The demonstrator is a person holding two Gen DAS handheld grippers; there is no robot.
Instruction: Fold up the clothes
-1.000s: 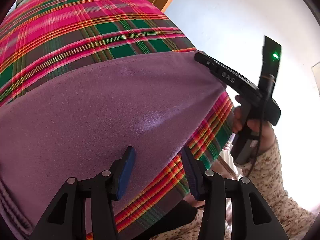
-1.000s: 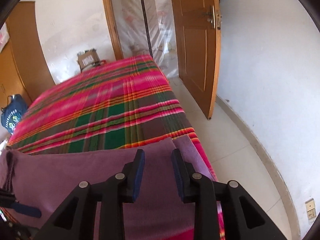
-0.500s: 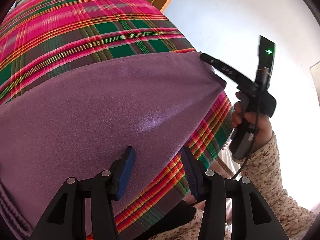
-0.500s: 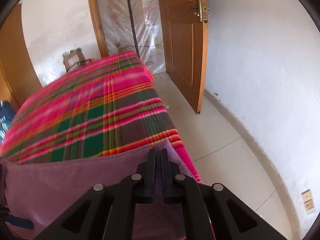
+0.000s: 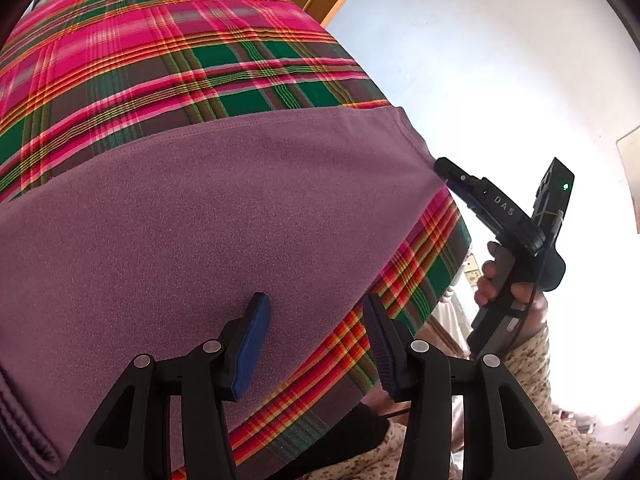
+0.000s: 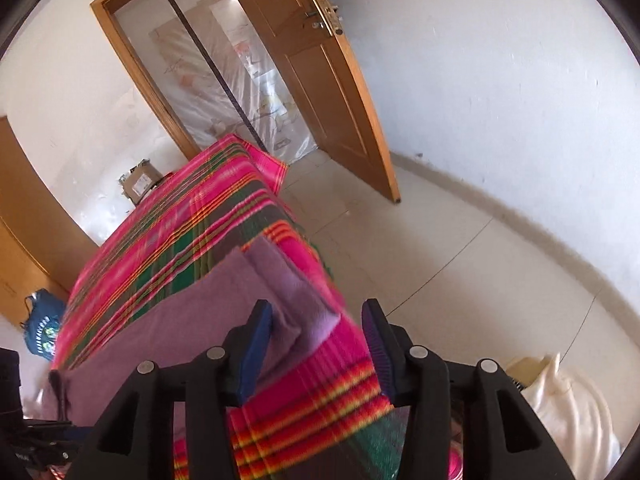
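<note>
Left wrist view: a purple garment lies flat on a bed covered by a pink-and-green plaid blanket. The left gripper hovers over the garment's near edge, jaws wide and holding nothing. The right gripper, held by a hand in a floral sleeve, sits just beside the garment's right corner. Right wrist view: its jaws are opening, the folded purple corner lying loose between them.

Left gripper angled steeply down over the purple garment, jaws apart, nothing between the pads. Right gripper tilted down at the garment's corner, rolled, jaws opening and clear of the cloth. Right hand wrapped around its handle.
</note>
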